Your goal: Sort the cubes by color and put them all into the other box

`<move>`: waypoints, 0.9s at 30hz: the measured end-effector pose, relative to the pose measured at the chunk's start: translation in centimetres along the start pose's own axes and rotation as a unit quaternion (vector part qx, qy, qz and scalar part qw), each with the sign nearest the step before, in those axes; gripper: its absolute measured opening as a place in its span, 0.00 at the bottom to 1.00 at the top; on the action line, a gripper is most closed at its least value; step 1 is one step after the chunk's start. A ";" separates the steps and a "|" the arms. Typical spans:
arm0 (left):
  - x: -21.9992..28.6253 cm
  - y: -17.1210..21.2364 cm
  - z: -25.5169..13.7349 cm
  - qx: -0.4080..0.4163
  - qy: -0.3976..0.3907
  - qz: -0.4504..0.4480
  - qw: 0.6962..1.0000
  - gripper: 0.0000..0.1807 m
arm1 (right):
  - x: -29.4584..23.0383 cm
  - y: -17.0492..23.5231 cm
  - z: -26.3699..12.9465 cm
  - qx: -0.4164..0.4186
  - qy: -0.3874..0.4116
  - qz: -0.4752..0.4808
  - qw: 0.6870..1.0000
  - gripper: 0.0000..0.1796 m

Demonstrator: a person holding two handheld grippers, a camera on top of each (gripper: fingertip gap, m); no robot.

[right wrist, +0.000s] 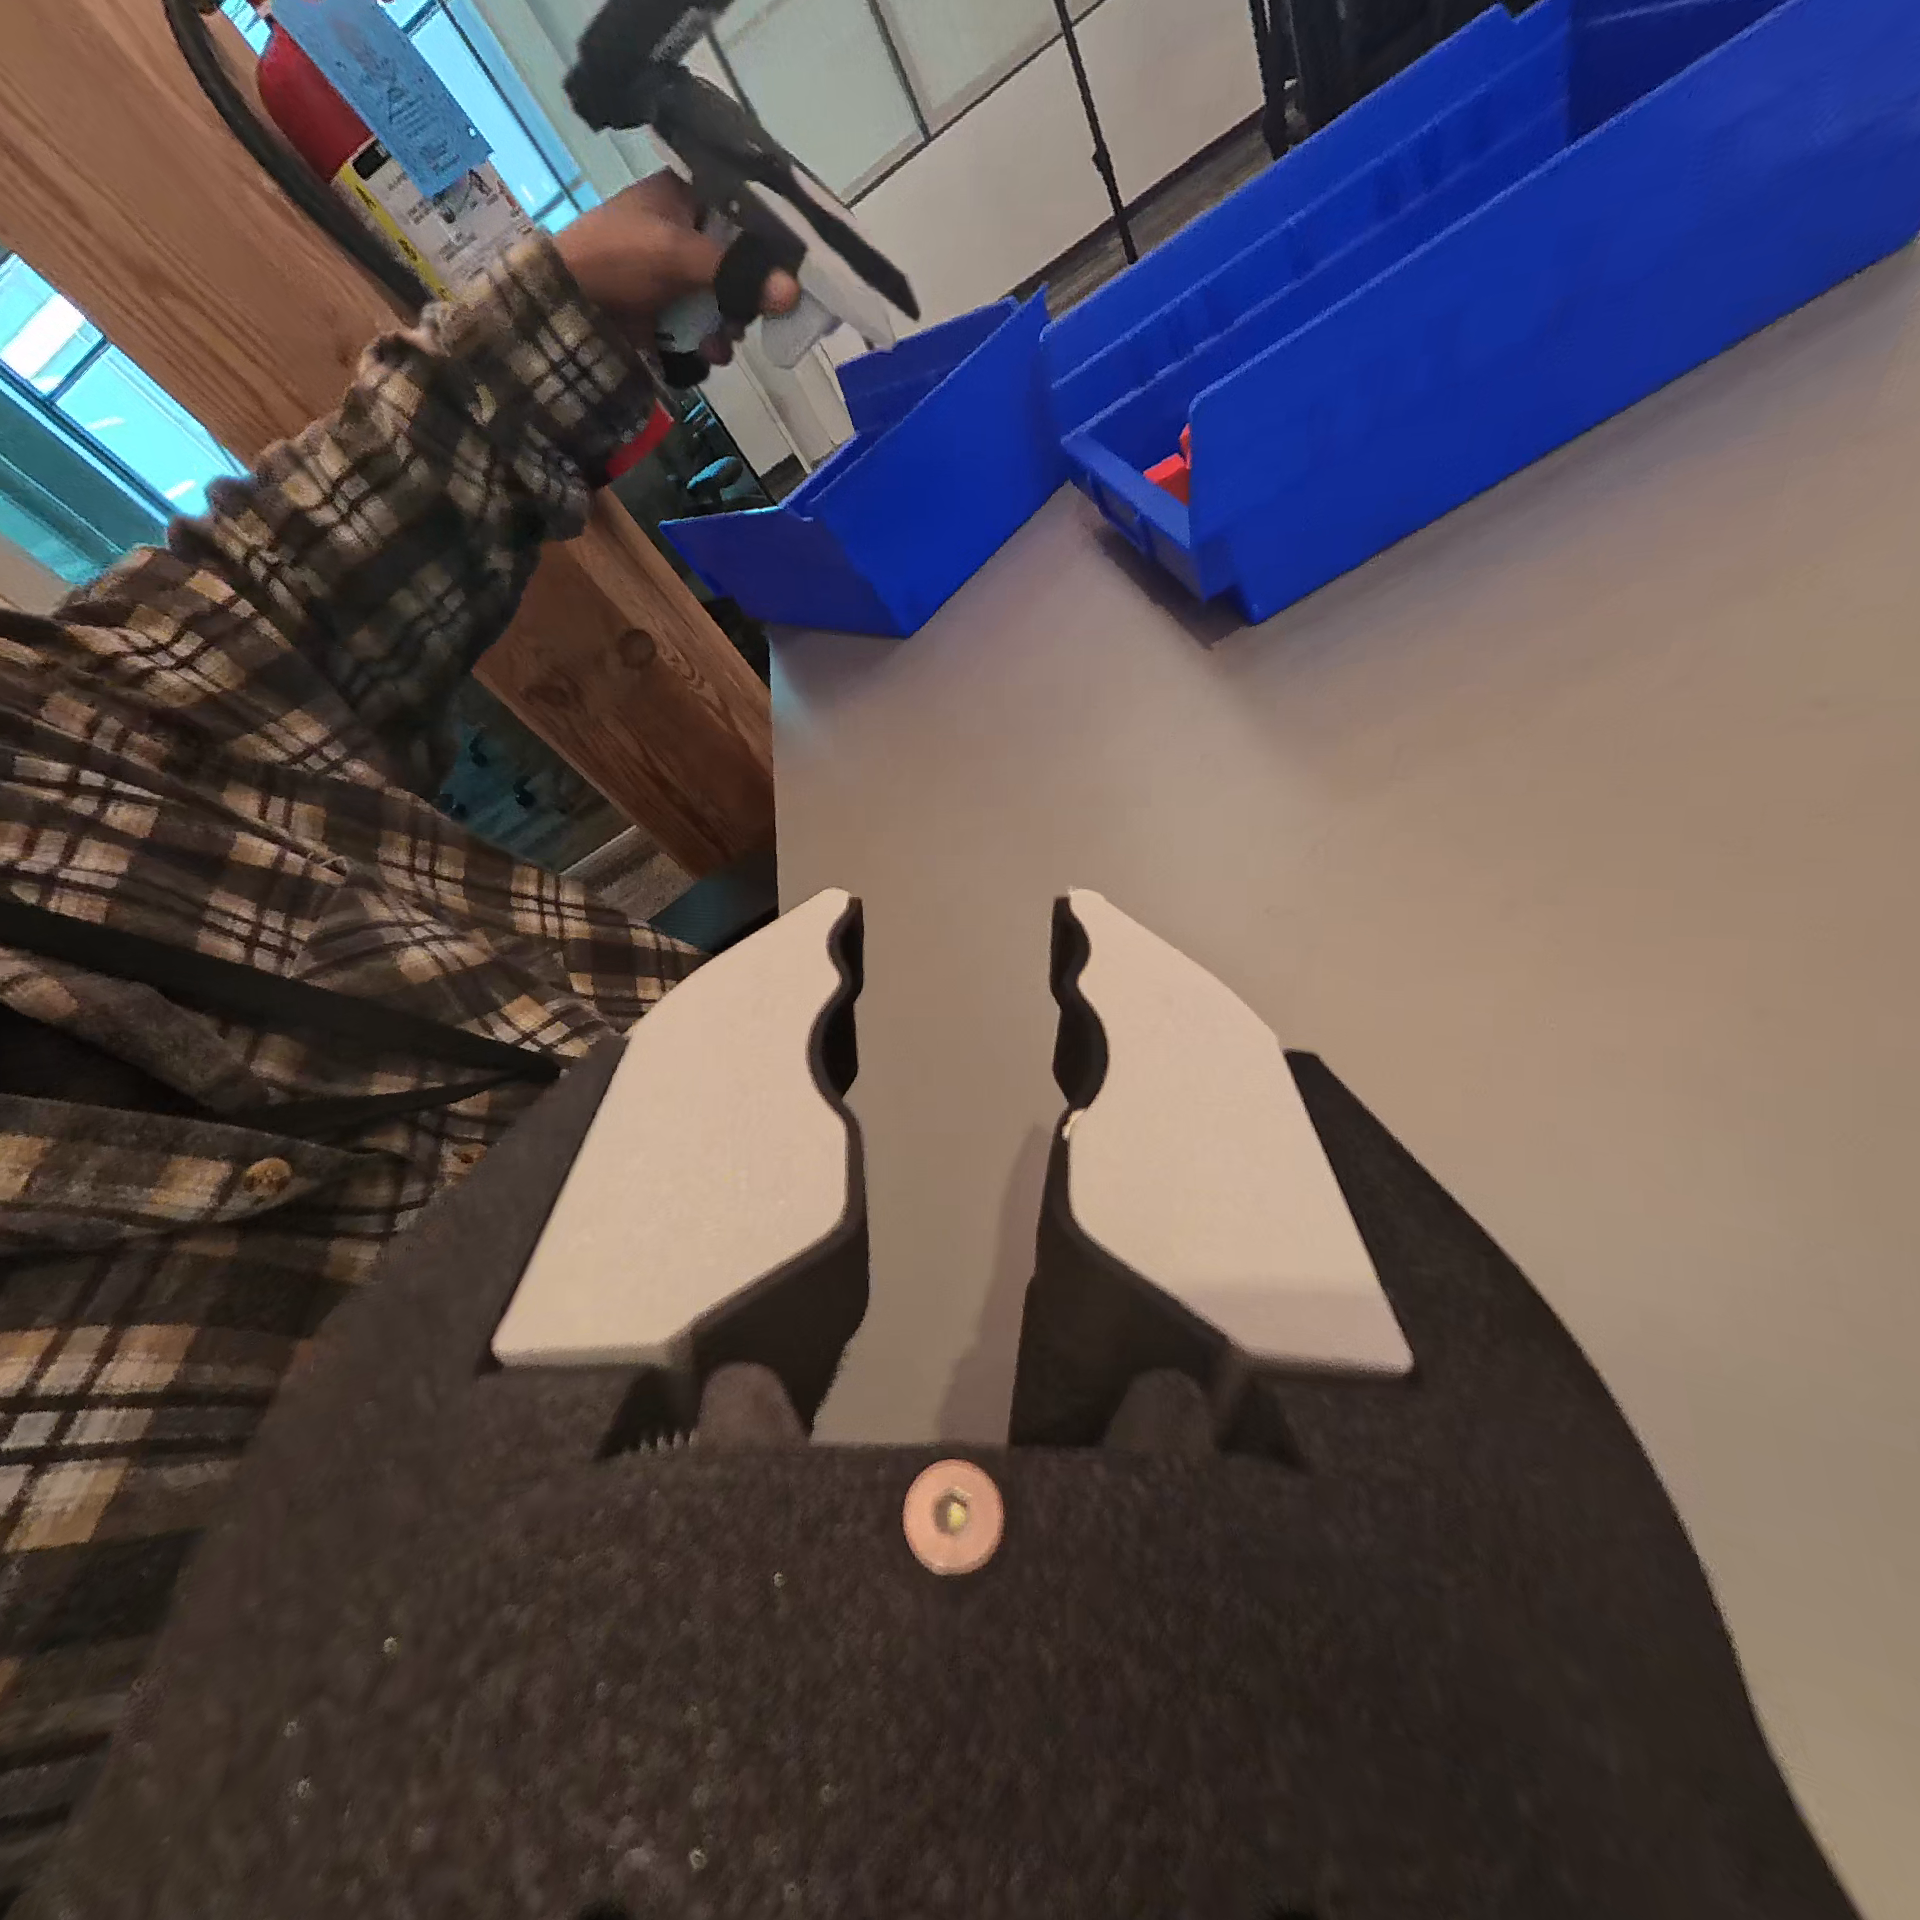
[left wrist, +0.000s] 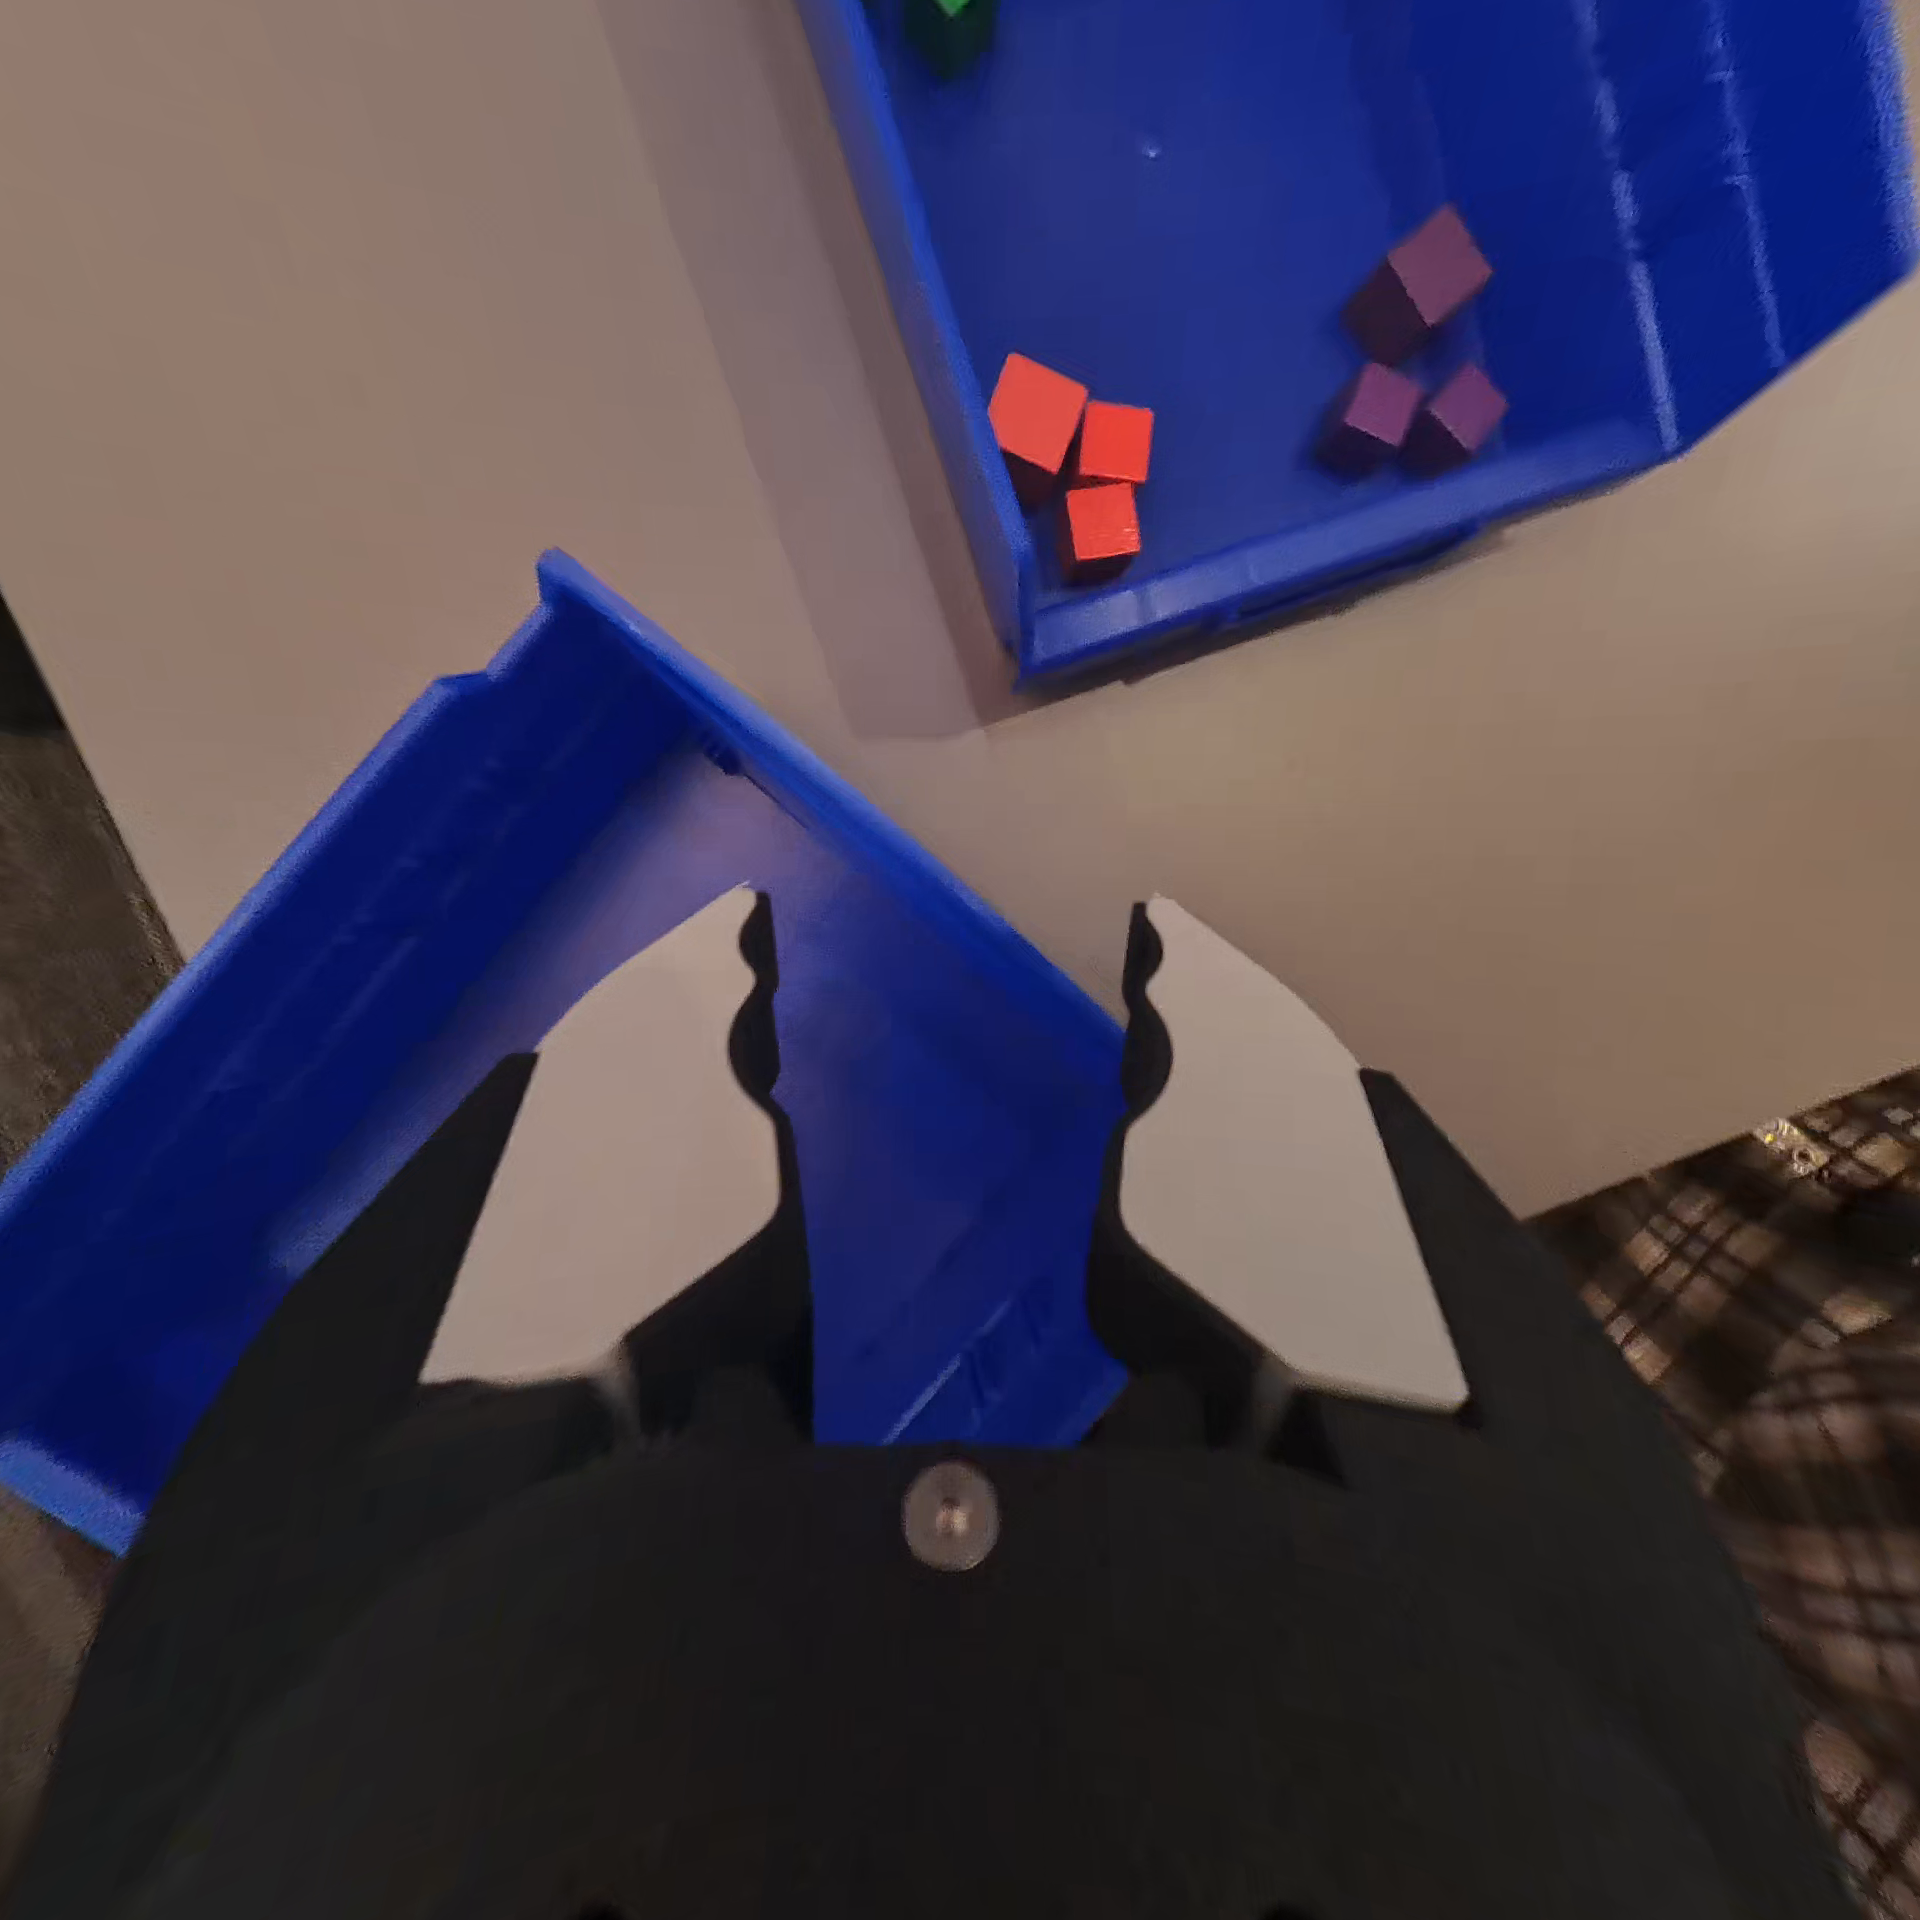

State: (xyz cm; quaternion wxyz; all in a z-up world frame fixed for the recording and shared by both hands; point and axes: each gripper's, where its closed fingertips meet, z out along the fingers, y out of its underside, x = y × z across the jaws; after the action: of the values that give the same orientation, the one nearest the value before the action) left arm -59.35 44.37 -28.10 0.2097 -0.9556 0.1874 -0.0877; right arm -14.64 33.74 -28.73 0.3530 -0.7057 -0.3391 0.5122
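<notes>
In the glossy plastic bin [left wrist: 1195, 582] (ribbed walls): matte, square-edged cubes [left wrist: 1112, 442]

I see red cubes [left wrist: 1081, 457] and purple cubes [left wrist: 1418, 353] inside the blue box [left wrist: 1558, 156] (one green cube [left wrist: 951, 31] too); brown plaid sleeve [right wrist: 416, 488].

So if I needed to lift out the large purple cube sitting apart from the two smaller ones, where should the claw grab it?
Come from above onto the large purple wooden cube, pinching two opposite side faces; its top is exposed, and nothing touches it.
</notes>
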 end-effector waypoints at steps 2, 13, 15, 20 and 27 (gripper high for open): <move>-0.4 0.2 1.8 -0.028 -0.006 -0.017 0.999 0.34 | 0.0 0.1 -0.3 -0.002 0.008 0.006 1.000 0.19; 1.6 4.3 4.3 -0.169 0.032 -0.014 0.985 0.14 | 0.1 0.3 -1.4 0.009 0.017 0.011 1.000 0.18; 2.6 5.3 3.9 -0.191 0.037 0.021 0.981 0.14 | 0.3 0.3 -1.5 0.012 0.020 0.008 1.000 0.18; 4.9 7.6 3.0 -0.224 0.053 0.092 0.969 0.14 | 0.4 0.5 -1.4 0.014 0.016 0.012 1.000 0.18; 7.3 8.2 3.0 -0.213 0.074 0.123 0.966 0.13 | 0.1 0.4 -1.1 0.005 0.017 0.007 1.000 0.18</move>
State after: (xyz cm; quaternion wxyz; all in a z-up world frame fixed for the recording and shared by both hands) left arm -54.58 35.63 -33.68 -0.0043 -0.9387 0.3330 -0.0892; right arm -13.56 33.43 -28.86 0.3587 -0.7150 -0.3252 0.5043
